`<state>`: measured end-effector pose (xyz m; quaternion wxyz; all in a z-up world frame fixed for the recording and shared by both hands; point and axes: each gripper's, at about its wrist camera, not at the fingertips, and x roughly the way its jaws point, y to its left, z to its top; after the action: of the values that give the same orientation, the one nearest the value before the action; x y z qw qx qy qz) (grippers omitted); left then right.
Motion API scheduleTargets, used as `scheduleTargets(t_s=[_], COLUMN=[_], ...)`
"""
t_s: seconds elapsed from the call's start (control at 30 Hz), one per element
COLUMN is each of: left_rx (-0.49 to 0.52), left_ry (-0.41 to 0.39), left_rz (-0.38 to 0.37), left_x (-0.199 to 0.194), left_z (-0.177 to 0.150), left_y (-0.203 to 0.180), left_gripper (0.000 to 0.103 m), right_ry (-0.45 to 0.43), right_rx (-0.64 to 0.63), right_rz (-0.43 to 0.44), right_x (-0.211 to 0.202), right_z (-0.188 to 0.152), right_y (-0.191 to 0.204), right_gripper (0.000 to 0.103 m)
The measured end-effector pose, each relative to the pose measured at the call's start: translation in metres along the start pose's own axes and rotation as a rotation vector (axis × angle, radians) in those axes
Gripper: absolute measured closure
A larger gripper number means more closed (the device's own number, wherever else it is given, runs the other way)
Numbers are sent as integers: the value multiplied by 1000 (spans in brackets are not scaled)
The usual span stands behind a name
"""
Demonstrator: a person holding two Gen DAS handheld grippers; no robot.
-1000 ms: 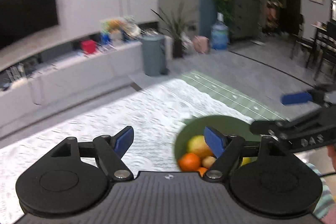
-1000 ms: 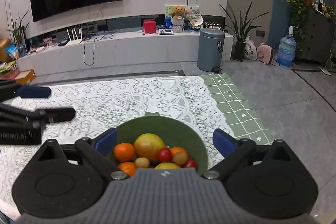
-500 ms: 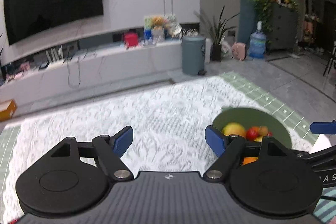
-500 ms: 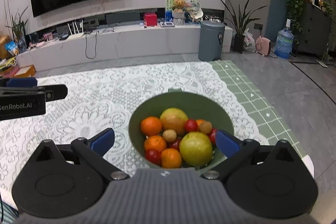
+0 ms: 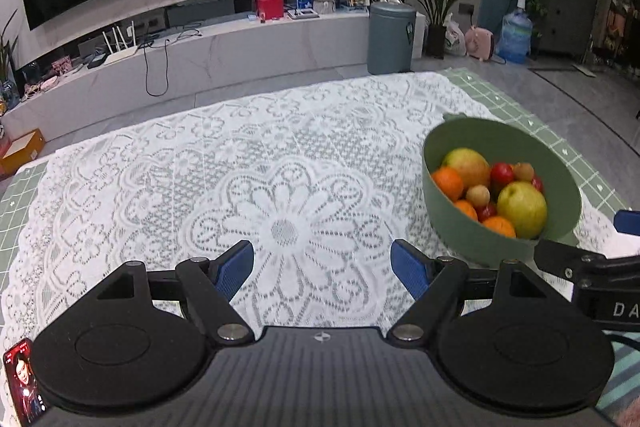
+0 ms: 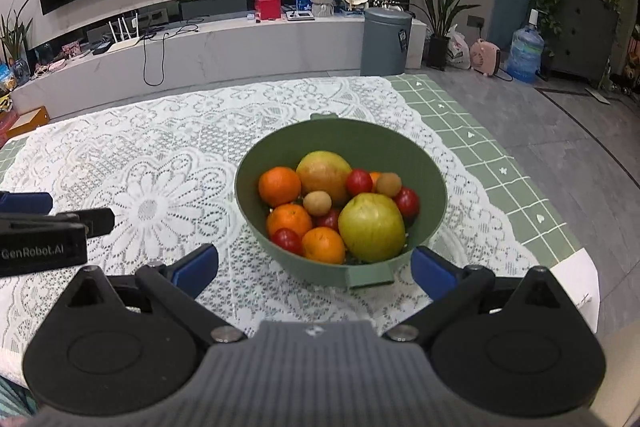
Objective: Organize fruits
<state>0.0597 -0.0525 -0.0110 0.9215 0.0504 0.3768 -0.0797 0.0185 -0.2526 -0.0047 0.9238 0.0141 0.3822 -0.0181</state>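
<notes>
Both cameras have pulled back and risen since a second ago: in the left wrist view the green bowl [image 5: 560,187], then half hidden behind the right-hand finger at the bottom of the frame, now sits clear in the right middle, and in the right wrist view the bowl [image 6: 424,163] has gone from the bottom edge to the centre of the frame, its whole rim showing. Left gripper [image 5: 322,263] hangs with its blue pads wide apart over the bare lace tablecloth [image 5: 200,167], holding nothing; right gripper [image 6: 314,267] is likewise spread wide and empty, its jaws flanking the near side of the bowl without touching it. All the fruit in view lies heaped inside the bowl: two large yellow-green fruits [image 6: 370,227], oranges [image 6: 279,185], small red fruits [image 6: 359,181] and small brown ones [image 6: 317,203]. None lies on the cloth. That fits either fruit gathered in and the grippers backing off, or a full bowl waiting to be sorted out; the frames do not settle which
</notes>
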Motion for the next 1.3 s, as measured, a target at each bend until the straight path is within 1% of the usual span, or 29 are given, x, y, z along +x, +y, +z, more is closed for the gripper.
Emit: scheduleTargets(t_s=[0.13, 0.23, 0.5, 1.3], left_rx=[12, 19, 2, -1], left_ry=[20, 20, 30, 31], left_rz=[-2, 2, 9, 18], left_x=[2, 1, 4, 3], left_z=[-4, -6, -5, -4], left_y=[-5, -6, -1, 3], left_gripper=[11, 11, 11, 11], right_ry=[9, 13, 20, 28], right_rx=[5, 2, -8, -16], right_rz=[5, 8, 14, 18], right_x=[1, 2, 5, 7], right_z=[-1, 0, 0, 0], right_y=[0, 2, 6, 8], right_gripper=[4, 4, 4, 4])
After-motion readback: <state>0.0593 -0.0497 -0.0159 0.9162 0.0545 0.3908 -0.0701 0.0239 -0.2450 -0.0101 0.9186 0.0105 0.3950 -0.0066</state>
